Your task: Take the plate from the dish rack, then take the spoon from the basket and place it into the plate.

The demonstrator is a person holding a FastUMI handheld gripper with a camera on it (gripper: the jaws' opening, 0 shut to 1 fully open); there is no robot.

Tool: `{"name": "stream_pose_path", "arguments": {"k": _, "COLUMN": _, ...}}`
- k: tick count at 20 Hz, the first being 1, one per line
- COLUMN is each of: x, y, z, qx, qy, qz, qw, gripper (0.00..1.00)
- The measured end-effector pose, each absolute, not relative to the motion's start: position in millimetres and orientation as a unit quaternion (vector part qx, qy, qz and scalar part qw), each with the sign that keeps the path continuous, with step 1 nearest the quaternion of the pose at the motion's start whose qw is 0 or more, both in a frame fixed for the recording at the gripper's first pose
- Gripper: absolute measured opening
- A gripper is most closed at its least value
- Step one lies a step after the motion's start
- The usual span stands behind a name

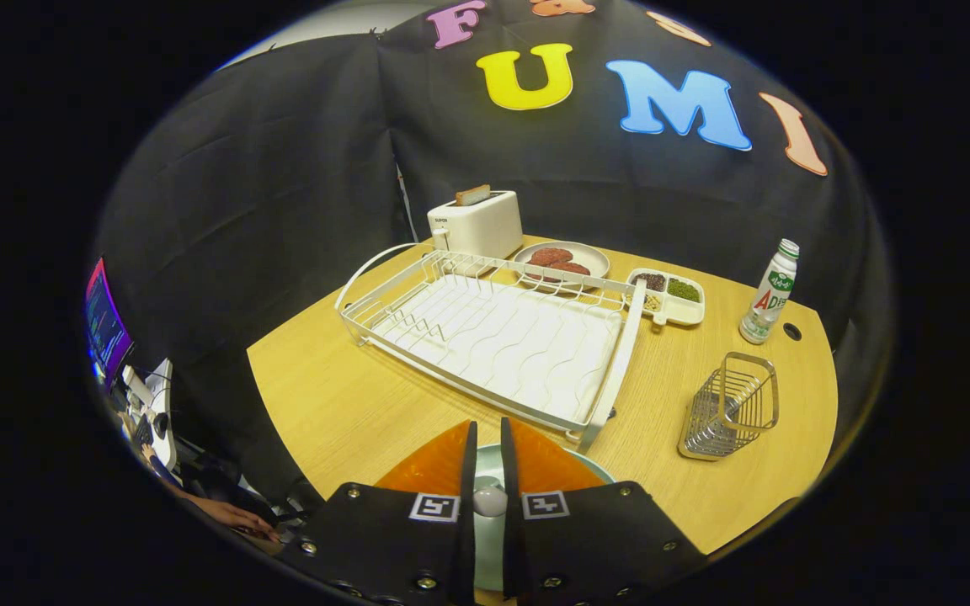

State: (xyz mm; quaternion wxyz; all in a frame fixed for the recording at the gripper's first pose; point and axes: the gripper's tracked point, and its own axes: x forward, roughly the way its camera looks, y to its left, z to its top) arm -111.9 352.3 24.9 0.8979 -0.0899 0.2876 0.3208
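I see my gripper [485, 438] low over the near edge of the wooden table [350, 404], its fingers drawn close with only a narrow slot between them. In that slot sits the pale rounded end of the spoon [489, 498], and both fingers look pressed against it. Directly beneath the fingers lies the plate [593, 468], pale green, its rim peeking out on the right side of them. Just beyond the fingertips is the white dish rack [493, 337], with no dishes in it. Off to the right of the rack stands the wire basket [729, 408]. Farther back I can make out a toaster [477, 223] and a bottle [771, 290].
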Motion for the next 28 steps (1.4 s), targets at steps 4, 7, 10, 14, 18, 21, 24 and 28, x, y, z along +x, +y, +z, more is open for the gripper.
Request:
{"name": "stream_pose_path", "arguments": {"k": 4, "x": -107.7, "y": 353.9, "z": 26.5, "qx": -0.078, "qy": 0.293, "qz": 0.317, "qw": 0.899, "gripper": 0.16}}
{"name": "stream_pose_path", "arguments": {"k": 7, "x": -99.1, "y": 347.7, "z": 45.0, "qx": -0.060, "qy": 0.275, "qz": 0.306, "qw": 0.910, "gripper": 0.28}}
{"name": "stream_pose_path", "arguments": {"k": 10, "x": -87.8, "y": 331.8, "z": 70.6, "qx": -0.045, "qy": 0.247, "qz": 0.288, "qw": 0.924, "gripper": 0.40}}
{"name": "stream_pose_path", "arguments": {"k": 14, "x": -75.3, "y": 296.8, "z": 112.3, "qx": -0.019, "qy": 0.204, "qz": 0.246, "qw": 0.947, "gripper": 0.41}}
{"name": "stream_pose_path", "arguments": {"k": 18, "x": -70.9, "y": 246.1, "z": 168.2, "qx": 0.013, "qy": 0.141, "qz": 0.189, "qw": 0.972, "gripper": 0.41}}
{"name": "stream_pose_path", "arguments": {"k": 21, "x": -70.6, "y": 205.2, "z": 212.5, "qx": 0.026, "qy": 0.090, "qz": 0.139, "qw": 0.986, "gripper": 0.41}}
{"name": "stream_pose_path", "arguments": {"k": 24, "x": -74.3, "y": 167.7, "z": 265.0, "qx": 0.018, "qy": 0.020, "qz": 0.083, "qw": 0.996, "gripper": 0.41}}
{"name": "stream_pose_path", "arguments": {"k": 28, "x": -87.1, "y": 144.4, "z": 306.8, "qx": 0.004, "qy": -0.057, "qz": 0.052, "qw": 0.997, "gripper": 0.95}}
